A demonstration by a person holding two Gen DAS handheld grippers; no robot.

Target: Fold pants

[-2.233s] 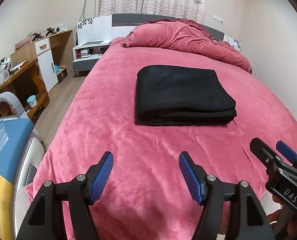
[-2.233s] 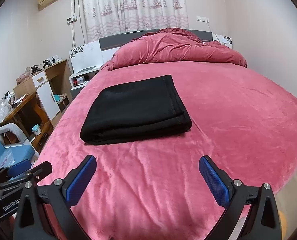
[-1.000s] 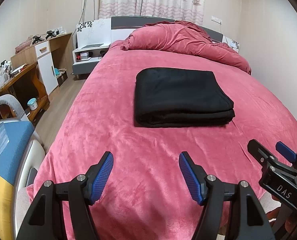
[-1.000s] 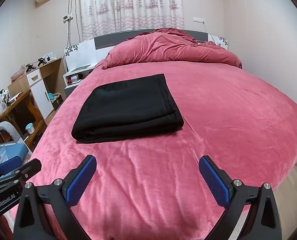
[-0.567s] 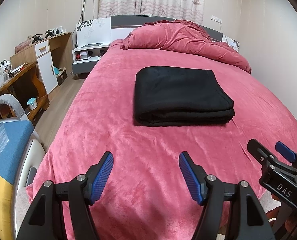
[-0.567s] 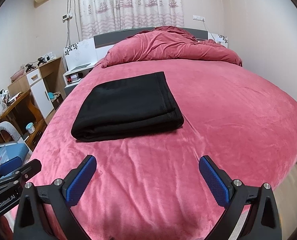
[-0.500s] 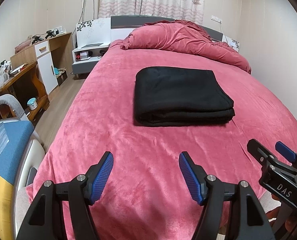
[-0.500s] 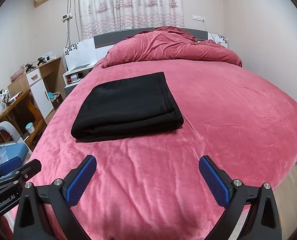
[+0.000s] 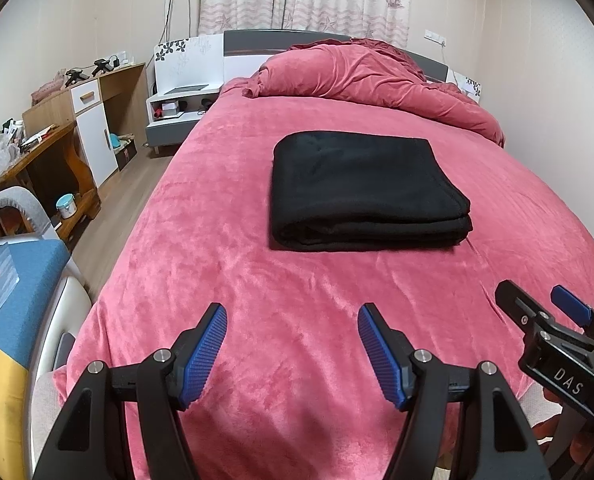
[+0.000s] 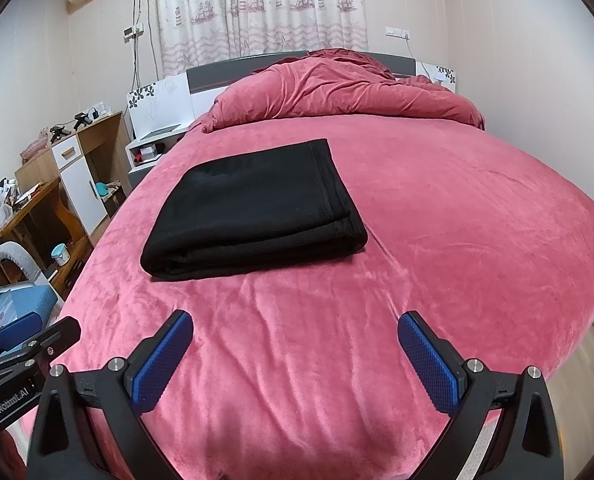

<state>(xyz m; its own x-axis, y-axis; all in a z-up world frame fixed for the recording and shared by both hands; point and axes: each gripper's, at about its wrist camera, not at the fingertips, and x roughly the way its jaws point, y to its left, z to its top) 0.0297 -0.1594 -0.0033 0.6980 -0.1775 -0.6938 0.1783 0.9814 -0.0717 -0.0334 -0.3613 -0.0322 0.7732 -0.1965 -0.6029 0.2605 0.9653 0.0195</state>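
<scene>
Both claws hang wide and empty over the foot of the bed, and the pants lie folded, well apart from them.

From the left view, the black left claw with ridged blue pads [image 9: 292, 354] has its jaws far apart with nothing between them, above the fuzzy pink-red bed cover [image 9: 185, 216]. The black soft pants, folded into a flat thick square [image 9: 363, 190], sit in the middle of the bed. From the right view, the black right claw with blue pads [image 10: 295, 360] is just as wide and empty, and the pants [image 10: 253, 208] sit a bit to its left. I think the folding looks done. If a claw now bumps or drags the stack, the layers could slide and come undone.
</scene>
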